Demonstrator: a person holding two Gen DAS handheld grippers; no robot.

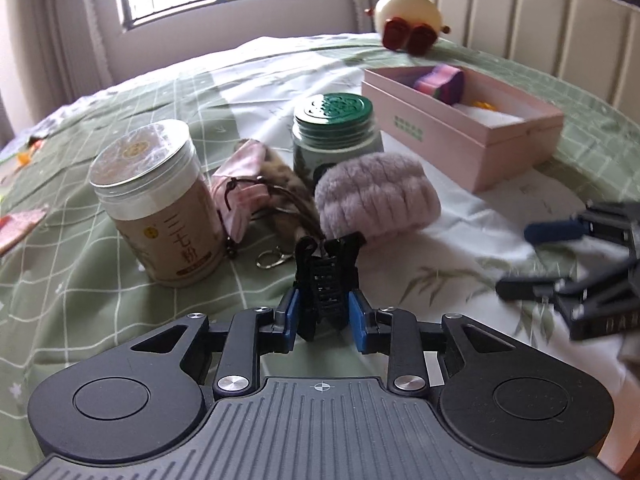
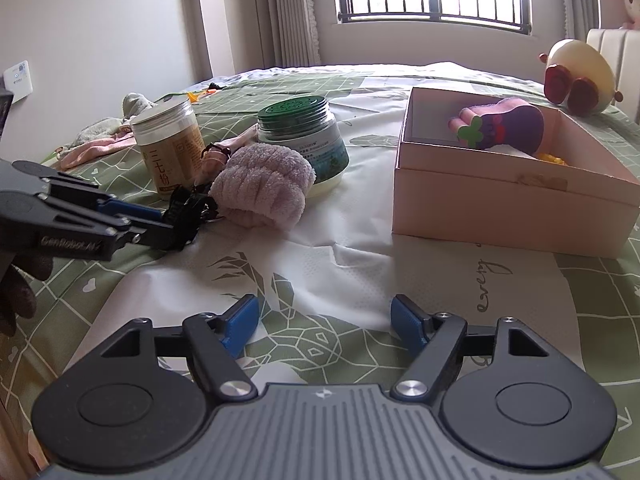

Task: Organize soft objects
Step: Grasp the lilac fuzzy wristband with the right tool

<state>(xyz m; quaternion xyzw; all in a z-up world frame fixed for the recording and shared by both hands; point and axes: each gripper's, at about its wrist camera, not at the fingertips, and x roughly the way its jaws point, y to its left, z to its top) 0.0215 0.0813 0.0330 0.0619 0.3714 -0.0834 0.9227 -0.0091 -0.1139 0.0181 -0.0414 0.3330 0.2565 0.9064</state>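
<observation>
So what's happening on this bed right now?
A person is sorting small items on the bedspread. The left gripper is shut on a black hair claw clip, just in front of a fluffy lilac wristband. The right gripper is open and holds nothing. The pink box already contains a purple plush toy.

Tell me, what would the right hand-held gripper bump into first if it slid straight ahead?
Probably nothing soon: the open right hand-held gripper points across bare green-and-white bedspread, between the fluffy pink wristband and pink cardboard box.
</observation>
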